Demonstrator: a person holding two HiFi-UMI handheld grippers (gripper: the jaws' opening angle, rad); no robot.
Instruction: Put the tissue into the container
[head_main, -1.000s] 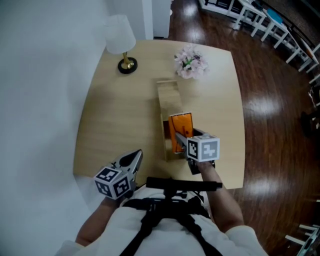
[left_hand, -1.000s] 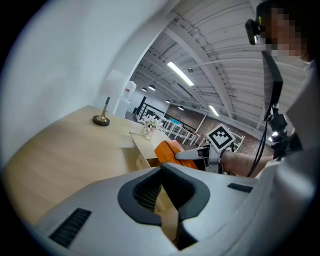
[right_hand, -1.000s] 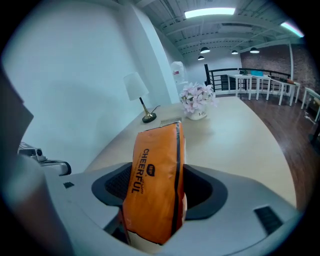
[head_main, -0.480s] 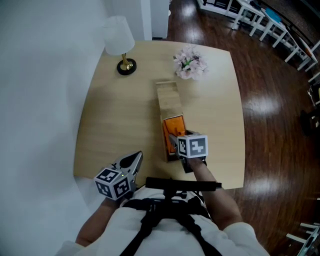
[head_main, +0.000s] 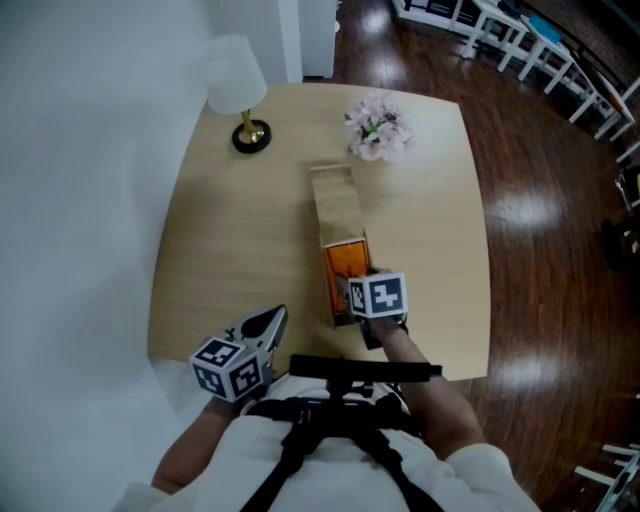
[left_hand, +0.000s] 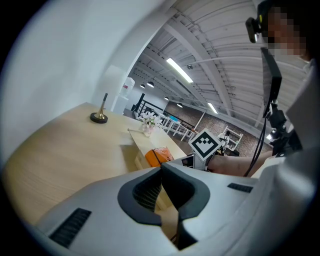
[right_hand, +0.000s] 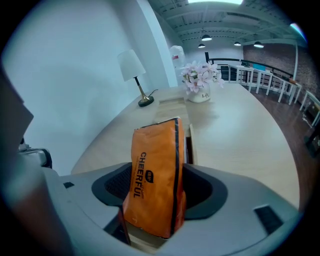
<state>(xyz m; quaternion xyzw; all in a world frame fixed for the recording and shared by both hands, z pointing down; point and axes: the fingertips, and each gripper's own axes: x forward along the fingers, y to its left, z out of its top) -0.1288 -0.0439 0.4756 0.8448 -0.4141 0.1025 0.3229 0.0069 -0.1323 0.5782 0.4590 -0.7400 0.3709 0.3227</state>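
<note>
tissue pack (right_hand: 154, 175) clamped in right gripper (right_hand: 159, 196) at wooden container (head_main: 337, 205), left gripper (left_hand: 162, 174) closed, empty

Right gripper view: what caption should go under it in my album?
Right tongs grip an orange plastic tissue pack over a long wooden box.

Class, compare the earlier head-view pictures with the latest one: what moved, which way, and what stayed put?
The right tool, shut on the orange tissue pack, has come down, lowering the pack into the open end of the wooden container. Nothing was let go. The left tool, container, lamp and flowers stayed as they were.
</note>
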